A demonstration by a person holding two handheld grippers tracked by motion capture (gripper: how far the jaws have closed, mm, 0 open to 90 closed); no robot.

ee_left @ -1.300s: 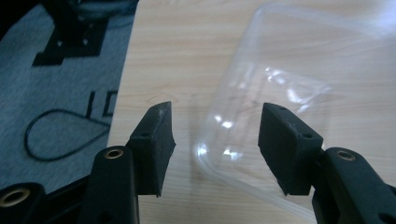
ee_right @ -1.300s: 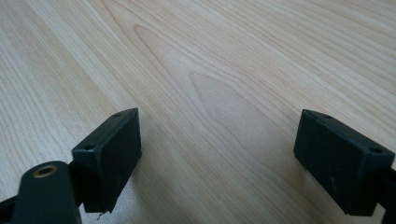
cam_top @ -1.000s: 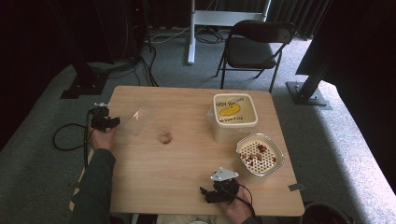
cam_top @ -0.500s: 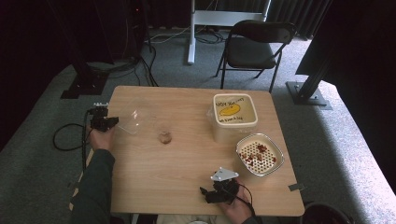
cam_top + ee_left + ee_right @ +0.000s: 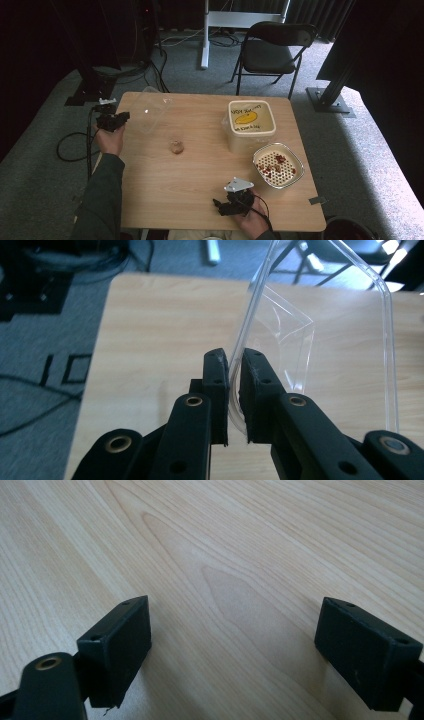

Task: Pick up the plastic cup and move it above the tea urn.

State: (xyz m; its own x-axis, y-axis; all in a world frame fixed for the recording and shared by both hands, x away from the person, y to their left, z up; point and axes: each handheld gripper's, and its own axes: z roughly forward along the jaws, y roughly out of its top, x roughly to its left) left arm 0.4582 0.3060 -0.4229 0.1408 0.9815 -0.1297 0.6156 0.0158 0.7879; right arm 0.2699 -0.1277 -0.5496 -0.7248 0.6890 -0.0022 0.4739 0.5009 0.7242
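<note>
The left gripper (image 5: pixel 119 120) sits at the table's far left corner, and its jaws are pinched together on the thin rim of a clear plastic container (image 5: pixel 150 111). In the left gripper view the two black pads (image 5: pixel 216 385) press the see-through wall from both sides, and the container (image 5: pixel 320 340) stands tilted up off the wood, its open side facing to the right of that view. From above, the container hangs over the table's (image 5: pixel 200 200) far left part, just beside the gripper, with its far edge reaching past the table's back edge.

The right gripper (image 5: pixel 222 206) rests near the front edge of the table, right of the middle, in the person's right hand (image 5: pixel 252 220). Its jaws stand wide apart with nothing between them; the right gripper view shows bare wood grain (image 5: pixel 225 580) between the two pads (image 5: pixel 120 645).

A small brown lump (image 5: pixel 176 147) lies on the wood between the two grippers, well apart from both and near the held container. Farther right stands a cream tub (image 5: pixel 251 125) with a yellow label on its lid. Just in front of it, touching or nearly so, is a shallow dish (image 5: pixel 295 175) holding a white perforated insert with reddish bits on it. A black cable (image 5: pixel 70 150) loops from the left gripper down onto the grey carpet. Behind the table stand a dark folding chair (image 5: pixel 275 50) and a white stand leg (image 5: pixel 205 35). Nothing lies between the held container and the brown lump.
</note>
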